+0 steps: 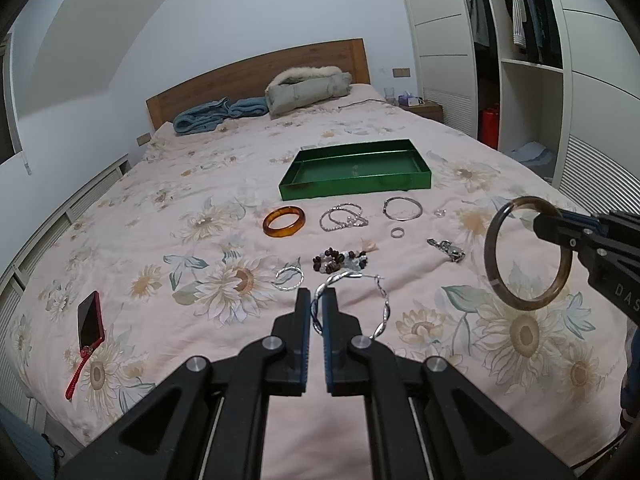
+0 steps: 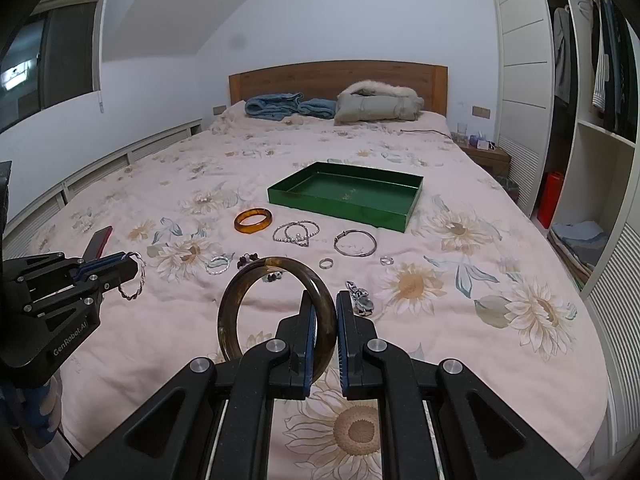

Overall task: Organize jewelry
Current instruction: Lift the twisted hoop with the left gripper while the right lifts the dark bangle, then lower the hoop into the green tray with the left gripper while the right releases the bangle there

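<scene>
My left gripper [image 1: 319, 298] is shut on a twisted silver bangle [image 1: 384, 308], lifted above the flowered bedspread; from the right wrist view the same gripper [image 2: 130, 266] and silver bangle [image 2: 134, 280] appear at the left. My right gripper [image 2: 325, 300] is shut on a dark brown bangle [image 2: 240, 300], held upright; in the left wrist view that brown bangle [image 1: 500, 280] hangs at the right. An empty green tray [image 1: 416, 182] [image 2: 340, 206] lies farther up the bed. Between it and me lie an amber bangle [image 1: 296, 228], pearl bracelets [image 1: 344, 218], a thin silver bangle [image 1: 402, 208], rings, a bead bracelet [image 1: 340, 260] and a watch [image 1: 446, 250].
A red phone [image 1: 90, 318] with a strap lies at the bed's left side. Blue clothing [image 1: 216, 114] and a fur-trimmed coat [image 1: 308, 90] sit by the wooden headboard. A white wardrobe [image 2: 520, 80] with open shelves stands to the right, a nightstand [image 2: 486, 158] beside it.
</scene>
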Motion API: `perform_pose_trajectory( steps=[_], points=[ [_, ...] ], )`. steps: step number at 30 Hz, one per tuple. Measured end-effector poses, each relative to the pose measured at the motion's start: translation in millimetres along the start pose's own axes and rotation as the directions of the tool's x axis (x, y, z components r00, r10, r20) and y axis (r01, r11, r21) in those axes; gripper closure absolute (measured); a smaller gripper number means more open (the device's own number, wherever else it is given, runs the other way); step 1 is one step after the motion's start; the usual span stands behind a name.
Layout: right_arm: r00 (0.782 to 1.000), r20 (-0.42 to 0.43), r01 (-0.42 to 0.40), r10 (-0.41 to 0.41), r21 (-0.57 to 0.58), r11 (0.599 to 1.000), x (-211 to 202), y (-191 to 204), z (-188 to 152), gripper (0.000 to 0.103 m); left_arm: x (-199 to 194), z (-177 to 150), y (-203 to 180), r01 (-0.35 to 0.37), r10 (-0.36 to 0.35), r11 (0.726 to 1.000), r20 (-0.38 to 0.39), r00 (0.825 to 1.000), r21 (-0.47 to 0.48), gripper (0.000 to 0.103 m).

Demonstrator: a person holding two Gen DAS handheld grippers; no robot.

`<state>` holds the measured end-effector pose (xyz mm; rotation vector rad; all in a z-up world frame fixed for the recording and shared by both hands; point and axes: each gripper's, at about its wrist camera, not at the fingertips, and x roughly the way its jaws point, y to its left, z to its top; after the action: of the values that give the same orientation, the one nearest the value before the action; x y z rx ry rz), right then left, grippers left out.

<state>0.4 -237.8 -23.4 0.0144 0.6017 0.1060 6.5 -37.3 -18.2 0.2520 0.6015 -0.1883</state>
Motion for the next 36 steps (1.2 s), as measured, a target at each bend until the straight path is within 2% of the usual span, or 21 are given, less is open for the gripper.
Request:
perform_pose_trajectory(
  steps=[15,28,33,36],
  points=[
    [1.0,0.0,-0.001,0.001,0.0,1.0,0.7,-0.3,-0.1,0.093,1.4,1.1,-3.1,0.006,-0.006,1.0,-0.009,1.0,0.001,0.098],
    [1.0,-0.007,-0.002,0.002,0.006,1.0,5.9,0.6,6.0,0.093,20.9,5.5,-4.7,0.019,-0.02,1.0,-0.038,0.999,-0.001,0.098],
    [1.0,0.0,-0.003,0.003,0.006,1.0,14.0,-5.5,21.8,0.093,33.2,18.6,1.7,0.033,-0.034,0.999,-0.046,0.998,-0.015,0.098],
    [1.0,0.022,-0.004,0.004,0.002,1.0,22.4,-12.0,44.8,0.093,45.7,42.2,10.2,0.028,-0.028,0.999,-0.026,0.999,-0.024,0.098]
  ],
)
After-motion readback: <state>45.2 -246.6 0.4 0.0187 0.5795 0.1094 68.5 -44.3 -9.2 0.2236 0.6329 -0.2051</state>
